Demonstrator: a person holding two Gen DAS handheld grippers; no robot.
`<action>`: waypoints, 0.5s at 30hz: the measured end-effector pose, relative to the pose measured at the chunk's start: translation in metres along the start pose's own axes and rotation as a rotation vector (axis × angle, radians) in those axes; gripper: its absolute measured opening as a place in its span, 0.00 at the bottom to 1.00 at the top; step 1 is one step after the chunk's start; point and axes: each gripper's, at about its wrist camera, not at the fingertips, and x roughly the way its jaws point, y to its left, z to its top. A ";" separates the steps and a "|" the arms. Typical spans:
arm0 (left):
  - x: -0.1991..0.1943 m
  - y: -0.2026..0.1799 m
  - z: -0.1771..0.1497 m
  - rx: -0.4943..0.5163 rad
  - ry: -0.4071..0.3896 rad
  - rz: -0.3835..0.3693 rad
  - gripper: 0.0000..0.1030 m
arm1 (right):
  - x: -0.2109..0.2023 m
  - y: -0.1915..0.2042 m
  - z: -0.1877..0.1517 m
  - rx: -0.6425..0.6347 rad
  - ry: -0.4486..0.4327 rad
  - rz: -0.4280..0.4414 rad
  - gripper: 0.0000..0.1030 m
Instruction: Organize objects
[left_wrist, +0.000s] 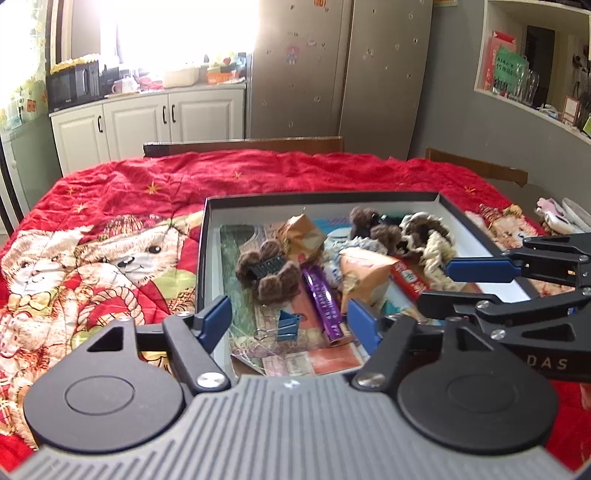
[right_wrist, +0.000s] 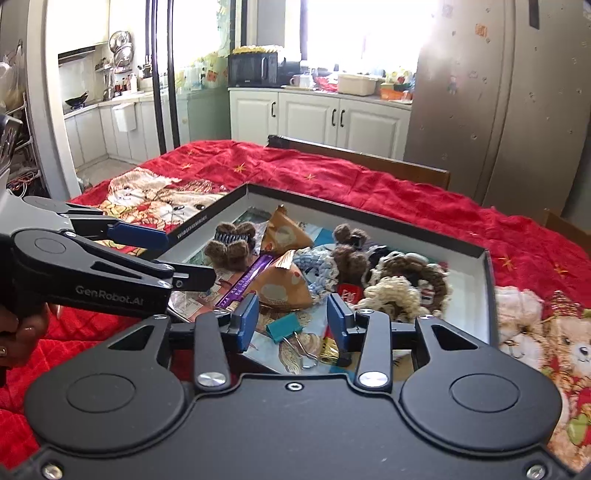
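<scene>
A shallow dark-rimmed box (left_wrist: 321, 195) on the table holds several small items. Among them are a brown fuzzy hair claw (left_wrist: 269, 273), a purple tube (left_wrist: 325, 310), orange triangular packets (left_wrist: 365, 269) and crocheted scrunchies (left_wrist: 424, 236). My left gripper (left_wrist: 290, 323) hangs open above the box's near edge, over a blue binder clip (left_wrist: 287, 325) lying on the box floor. My right gripper (right_wrist: 293, 321) is open too, a little above the same binder clip (right_wrist: 282, 330). Neither gripper's pads touch anything. Each gripper shows from the side in the other's view, the right gripper (left_wrist: 436, 284) and the left gripper (right_wrist: 184, 258).
A red quilted cloth with teddy bears (left_wrist: 110, 221) covers the table. Wooden chair backs (left_wrist: 243, 144) stand at its far side, with cabinets and a fridge (left_wrist: 343, 74) behind. A person's hand (right_wrist: 18, 328) grips the left gripper's handle. Pale items (left_wrist: 561, 218) lie right of the box.
</scene>
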 end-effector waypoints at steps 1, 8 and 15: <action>-0.004 -0.001 0.001 -0.001 -0.007 -0.001 0.80 | -0.005 -0.001 0.000 0.005 -0.004 -0.002 0.39; -0.038 -0.003 0.002 -0.025 -0.059 0.001 0.93 | -0.047 -0.003 -0.004 0.053 -0.046 -0.023 0.42; -0.072 -0.010 -0.002 -0.048 -0.103 0.001 1.00 | -0.087 0.006 -0.014 0.059 -0.069 -0.042 0.45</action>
